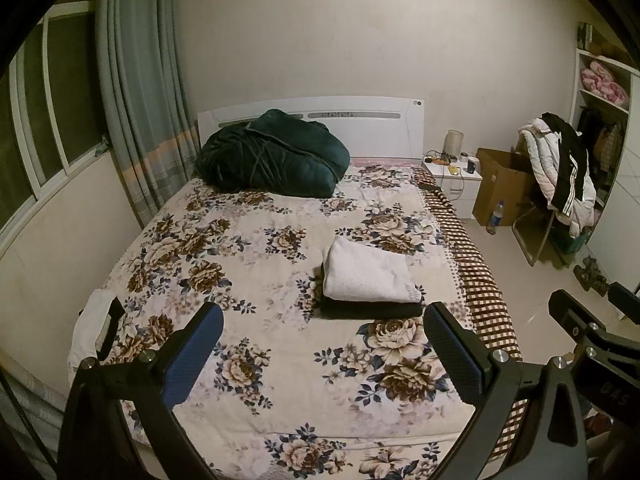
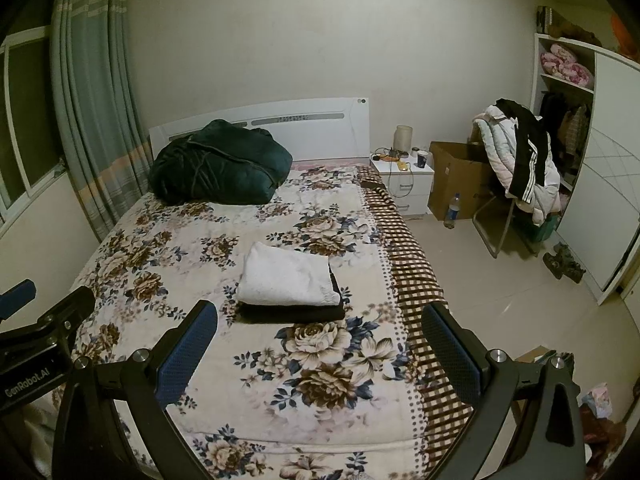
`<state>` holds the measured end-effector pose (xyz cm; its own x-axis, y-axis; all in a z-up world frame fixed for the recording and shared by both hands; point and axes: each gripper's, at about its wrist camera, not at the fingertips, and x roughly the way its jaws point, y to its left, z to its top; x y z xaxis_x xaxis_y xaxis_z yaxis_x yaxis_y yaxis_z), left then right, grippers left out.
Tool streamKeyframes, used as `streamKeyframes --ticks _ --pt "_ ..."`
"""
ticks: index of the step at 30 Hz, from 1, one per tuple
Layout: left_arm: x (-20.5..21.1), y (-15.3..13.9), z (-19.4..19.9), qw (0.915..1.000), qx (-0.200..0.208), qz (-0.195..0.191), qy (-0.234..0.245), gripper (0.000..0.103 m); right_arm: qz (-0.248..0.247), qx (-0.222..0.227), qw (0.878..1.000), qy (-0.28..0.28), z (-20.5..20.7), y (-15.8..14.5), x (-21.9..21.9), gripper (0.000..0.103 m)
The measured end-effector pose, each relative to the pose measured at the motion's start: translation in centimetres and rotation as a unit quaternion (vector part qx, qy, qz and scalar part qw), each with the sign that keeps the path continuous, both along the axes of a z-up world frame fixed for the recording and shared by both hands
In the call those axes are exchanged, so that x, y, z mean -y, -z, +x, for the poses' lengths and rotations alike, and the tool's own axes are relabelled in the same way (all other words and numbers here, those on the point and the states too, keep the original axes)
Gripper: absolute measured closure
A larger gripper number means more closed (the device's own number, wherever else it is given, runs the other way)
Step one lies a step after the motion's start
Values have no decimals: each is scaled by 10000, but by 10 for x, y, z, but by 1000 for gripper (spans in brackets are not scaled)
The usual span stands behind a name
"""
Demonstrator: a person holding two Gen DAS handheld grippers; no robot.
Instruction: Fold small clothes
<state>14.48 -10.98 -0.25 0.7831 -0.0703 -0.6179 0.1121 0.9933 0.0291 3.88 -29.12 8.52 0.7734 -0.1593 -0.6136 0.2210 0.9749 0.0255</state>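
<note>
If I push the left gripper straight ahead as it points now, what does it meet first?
Probably the folded stack: the white towel on the dark garment, ahead between the open jaws of the left gripper. Depth is unclear; it might meet the floral bedspread first.

Black hand-held gripper [image 1: 322, 356], blue pads [image 1: 192, 354], silver screws

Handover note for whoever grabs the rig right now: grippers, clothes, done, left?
Left gripper: jaws wide open, empty, held above the near part of the bed.
Right gripper: jaws wide open, empty, alongside the left one.
Done: folded white garment lies on top of a folded black garment, stacked on the floral bedspread toward the bed's right side.
Left: a white-and-black piece lies unfolded at the bed's near left edge; probably the next one to fold and stack. Neither gripper touches any cloth.
</note>
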Motion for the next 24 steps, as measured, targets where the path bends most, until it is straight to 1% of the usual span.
streamKeyframes --ticks 13,17,24 --pt "1 0 -3 10000 -9 3 -8 1 3 -21 10000 9 2 5 -5 0" --pt "1 0 -3 10000 -9 6 2 1 18 -35 10000 34 -1 9 -11 0" --pt "1 -1 -7 10000 9 6 25 1 21 -17 10000 76 -5 9 -9 0"
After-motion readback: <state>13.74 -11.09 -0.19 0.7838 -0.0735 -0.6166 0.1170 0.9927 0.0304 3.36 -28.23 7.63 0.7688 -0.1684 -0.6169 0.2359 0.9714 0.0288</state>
